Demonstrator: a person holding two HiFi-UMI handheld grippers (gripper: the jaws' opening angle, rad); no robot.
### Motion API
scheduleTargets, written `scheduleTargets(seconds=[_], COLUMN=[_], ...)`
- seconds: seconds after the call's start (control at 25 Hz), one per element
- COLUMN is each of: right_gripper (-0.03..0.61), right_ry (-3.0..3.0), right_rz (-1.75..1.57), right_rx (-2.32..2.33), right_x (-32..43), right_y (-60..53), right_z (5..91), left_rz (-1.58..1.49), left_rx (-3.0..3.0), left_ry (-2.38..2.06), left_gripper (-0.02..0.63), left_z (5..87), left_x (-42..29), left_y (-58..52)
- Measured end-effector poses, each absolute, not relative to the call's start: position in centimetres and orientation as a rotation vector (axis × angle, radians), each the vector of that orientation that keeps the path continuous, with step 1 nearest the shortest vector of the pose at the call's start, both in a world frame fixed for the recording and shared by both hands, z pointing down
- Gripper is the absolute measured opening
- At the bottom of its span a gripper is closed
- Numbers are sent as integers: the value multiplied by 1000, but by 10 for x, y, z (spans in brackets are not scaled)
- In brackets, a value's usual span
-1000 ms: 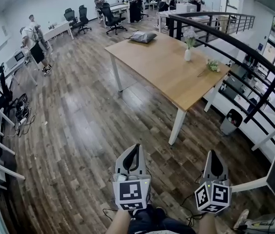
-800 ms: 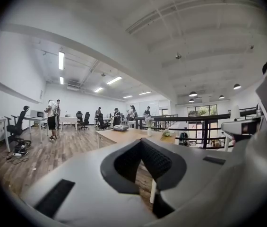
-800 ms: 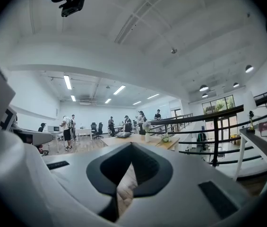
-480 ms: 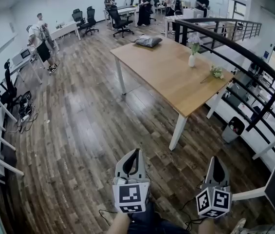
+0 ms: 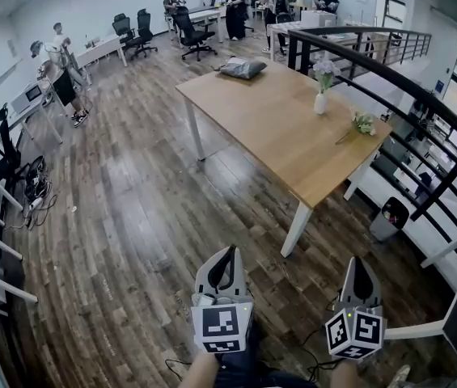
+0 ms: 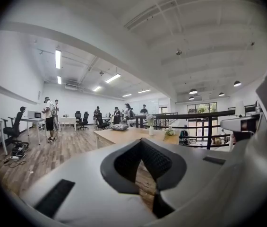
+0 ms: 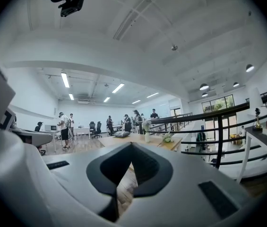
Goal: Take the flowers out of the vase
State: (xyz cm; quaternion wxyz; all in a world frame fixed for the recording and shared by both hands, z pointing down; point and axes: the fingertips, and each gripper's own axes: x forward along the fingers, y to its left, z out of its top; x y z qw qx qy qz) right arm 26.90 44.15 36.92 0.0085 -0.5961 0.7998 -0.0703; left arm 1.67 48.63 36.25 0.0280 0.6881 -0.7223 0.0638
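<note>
Wood-plank floor (image 5: 131,192) runs across an open office to a long wooden surface (image 5: 268,124) on white legs, well ahead of the person. Near its far right edge a small white vase (image 5: 320,103) stands upright with pale flowers (image 5: 323,69) in it. A loose sprig (image 5: 363,123) lies flat on the surface near the vase, toward the right edge, and a grey bundle (image 5: 243,68) rests at the far end. A black railing (image 5: 390,75) curves behind the surface. Low in the head view, over the floor and well short of the surface, the left hand-held gripper (image 5: 228,255) and the right hand-held gripper (image 5: 357,263) point forward side by side, each with its jaws closed together at the tips and nothing between them.
</note>
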Motion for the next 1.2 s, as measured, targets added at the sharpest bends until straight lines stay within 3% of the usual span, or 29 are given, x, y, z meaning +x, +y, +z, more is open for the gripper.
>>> scheduleTargets(seconds=[0.6,1.2], right_gripper=[11,11], right_ry=[2444,2414], right_rz=[-213,-200], right_rx=[-1944,-2032], right_x=[199,177], right_y=[321,265], right_z=[359,363], left_rz=[182,166], left_rx=[2228,2305], left_ry=[-2123,-2025], left_gripper=[43,43], left_z=[353,360], left_x=[-43,-58], left_y=[350,272])
